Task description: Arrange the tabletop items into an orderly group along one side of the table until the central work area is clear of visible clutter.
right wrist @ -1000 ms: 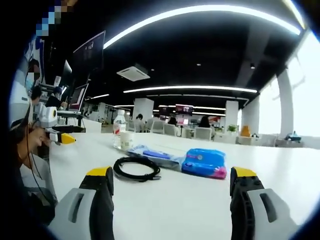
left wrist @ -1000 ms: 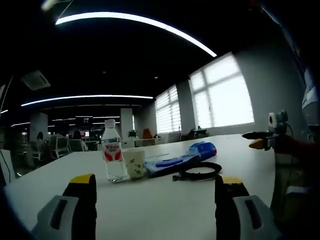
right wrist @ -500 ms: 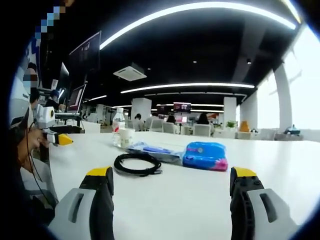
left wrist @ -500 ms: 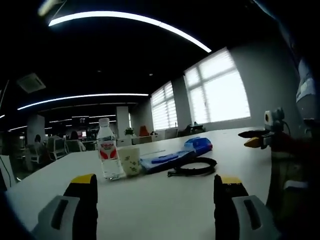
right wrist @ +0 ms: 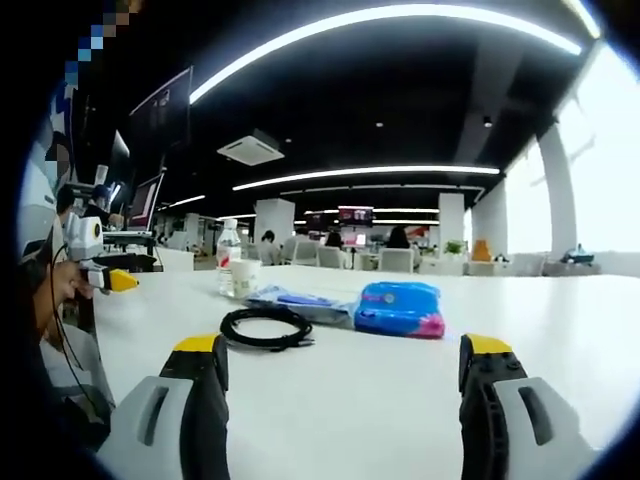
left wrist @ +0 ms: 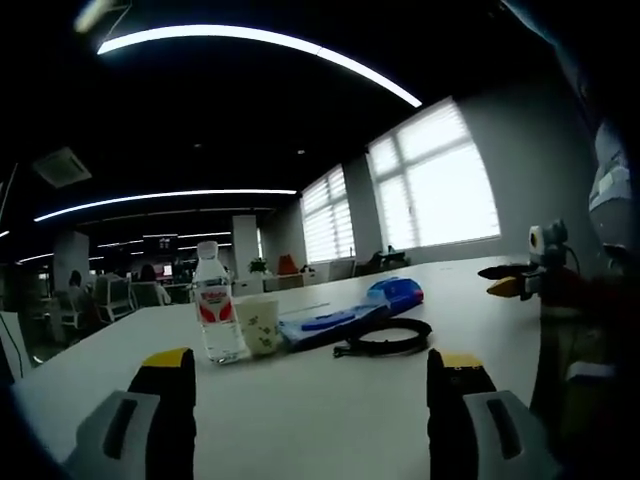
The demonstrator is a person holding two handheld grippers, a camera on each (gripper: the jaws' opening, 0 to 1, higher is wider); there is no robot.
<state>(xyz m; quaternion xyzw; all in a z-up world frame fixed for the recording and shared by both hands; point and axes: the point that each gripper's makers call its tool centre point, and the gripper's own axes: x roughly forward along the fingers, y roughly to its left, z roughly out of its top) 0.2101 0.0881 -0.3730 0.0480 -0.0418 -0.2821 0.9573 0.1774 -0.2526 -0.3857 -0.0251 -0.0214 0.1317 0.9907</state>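
The left tool [left wrist: 310, 395] was wide open and held nothing. Its two yellow-tipped jaws stood far apart at the bottom of the left gripper view, just over the white desk [left wrist: 320, 410]. The right tool [right wrist: 340, 385] was wide open too, with nothing between its jaws.

In the left gripper view, the things sat in a row across the middle of the desk. A water bottle [left wrist: 215, 305] with a red label stood upright at about 10 o'clock from the middle. A small paper cup [left wrist: 260, 325] stood just beside it, toward 3 o'clock. Next came a flat blue packet [left wrist: 325, 323], then a blue pouch [left wrist: 395, 292] farther back. A coiled black cable [left wrist: 388, 338] lay in front of the packet, closer to the tool.

In the right gripper view, the cable [right wrist: 265, 328] lay nearest, at about 10 o'clock from the middle. The blue pouch [right wrist: 400, 309] with a pink edge sat toward 3 o'clock from it. The packet [right wrist: 300, 303] lay between them, a bit farther back. The bottle [right wrist: 229, 270] and cup [right wrist: 243, 280] stood behind, at 10 o'clock.

Each tool also showed at the edge of the other view, held in a hand.
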